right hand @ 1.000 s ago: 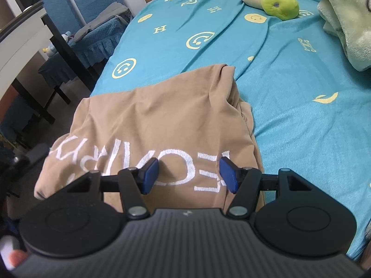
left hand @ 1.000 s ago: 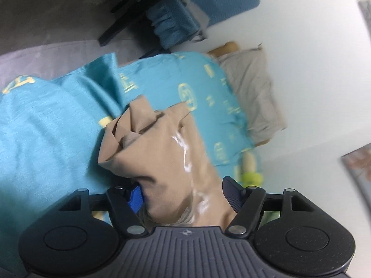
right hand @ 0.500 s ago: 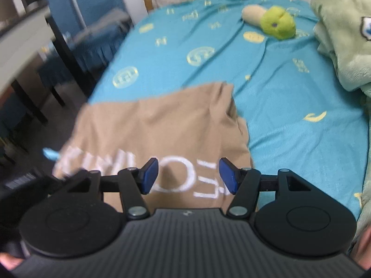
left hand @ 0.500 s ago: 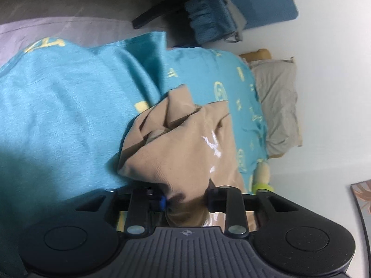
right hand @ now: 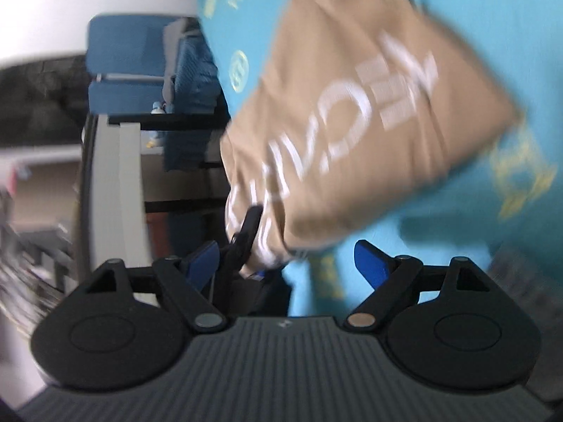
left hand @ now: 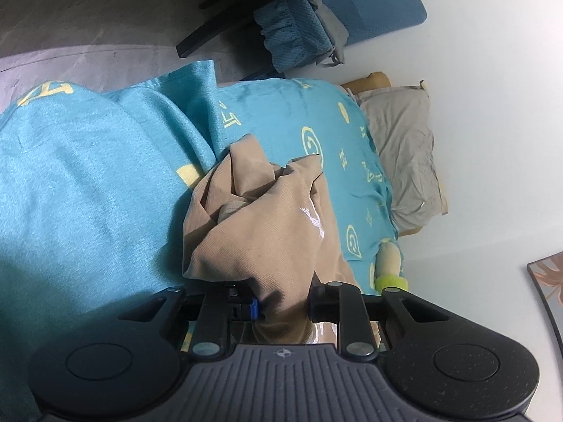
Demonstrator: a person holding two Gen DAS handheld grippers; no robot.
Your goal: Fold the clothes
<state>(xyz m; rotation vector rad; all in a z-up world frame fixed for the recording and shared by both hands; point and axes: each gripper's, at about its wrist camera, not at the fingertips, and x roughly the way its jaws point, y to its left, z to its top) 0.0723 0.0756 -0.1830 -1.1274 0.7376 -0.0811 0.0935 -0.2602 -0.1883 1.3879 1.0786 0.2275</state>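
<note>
One corner of the tan shirt (left hand: 260, 232) clamped in left tongs (left hand: 283, 304) may slip; right tongs (right hand: 286, 263) gape empty at 6 o'clock.

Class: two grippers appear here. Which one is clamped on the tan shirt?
The left gripper: its fingers pinch the tan shirt. The right gripper is open, holding nothing.

Bare bedspread (left hand: 88, 190) lies left of the bunched shirt (left hand: 260, 235).

Soft, dim indoor light; the left wrist view is sharp with fisheye-bent edges, the right wrist view heavily motion-blurred.
</note>
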